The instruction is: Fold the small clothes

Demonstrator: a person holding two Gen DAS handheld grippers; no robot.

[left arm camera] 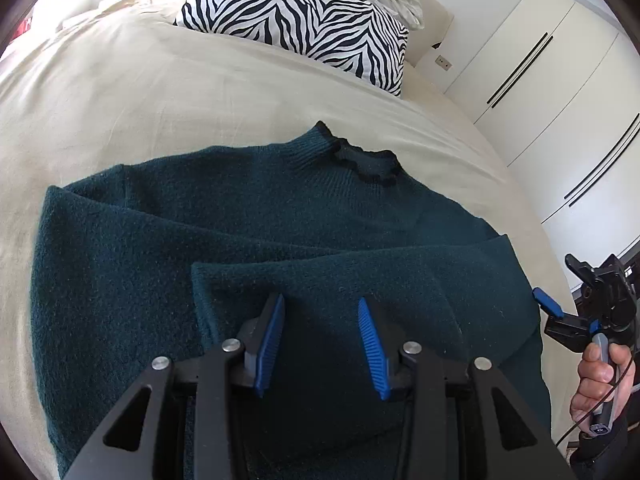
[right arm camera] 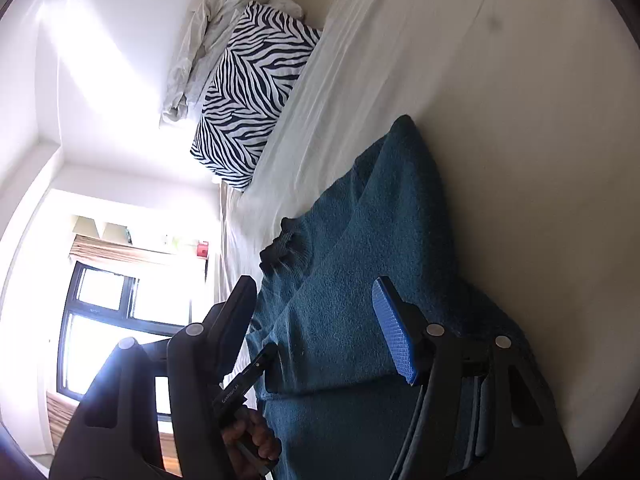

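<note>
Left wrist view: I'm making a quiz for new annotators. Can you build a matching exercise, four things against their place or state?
Things:
1. sweater
2. zebra pillow
3. left gripper
4. wardrobe

Places or states:
A. open, nothing held
B. dark teal, sleeve folded across its body
C. white doors, beside the bed
D. at the bed's far end

Pairs: 1-B, 2-D, 3-A, 4-C
</note>
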